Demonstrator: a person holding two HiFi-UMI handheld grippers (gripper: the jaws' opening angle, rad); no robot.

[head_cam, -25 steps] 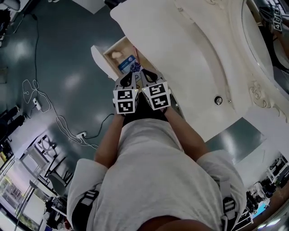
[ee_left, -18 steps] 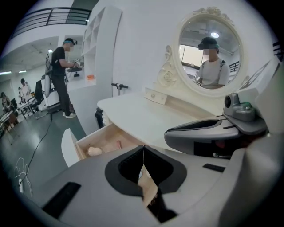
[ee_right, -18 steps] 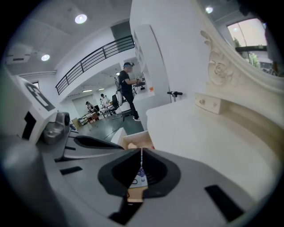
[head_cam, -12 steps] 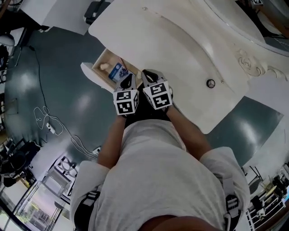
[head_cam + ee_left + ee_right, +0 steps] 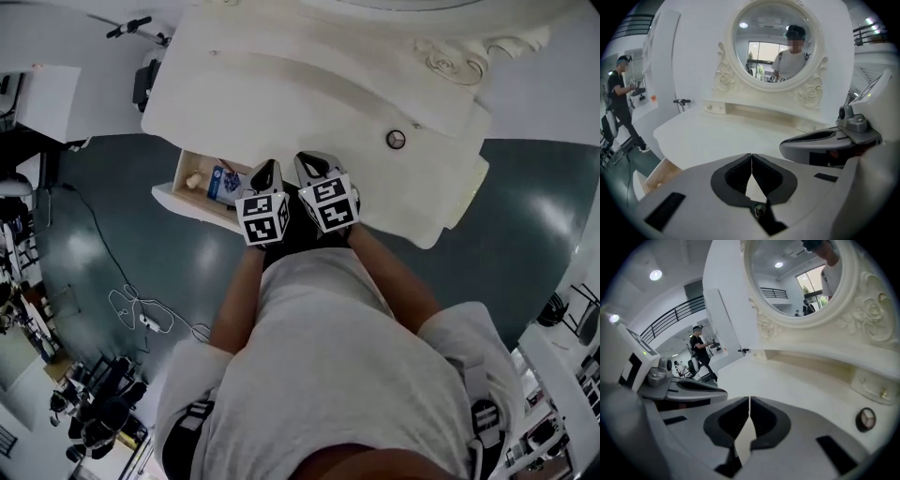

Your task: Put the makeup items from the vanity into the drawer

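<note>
Hovering side by side at front edge of worktop [image 5: 281, 103]: left gripper [image 5: 751, 161] clenched, empty; right gripper [image 5: 749, 406] clenched, empty too. Round compact [image 5: 396, 140] lies flat toward right end of worktop, near back ledge, well apart from both. Drawer [image 5: 176, 197] open below left front edge, blue pack [image 5: 223, 181] inside.

Risks:
- jaws not parted before reach: tips shove compact, no pinch
- low smooth disc likely skids toward right edge, drops to floor
- weak rim pinch may slip on carry across to drawer
- person's body close, could knock drawer
</note>
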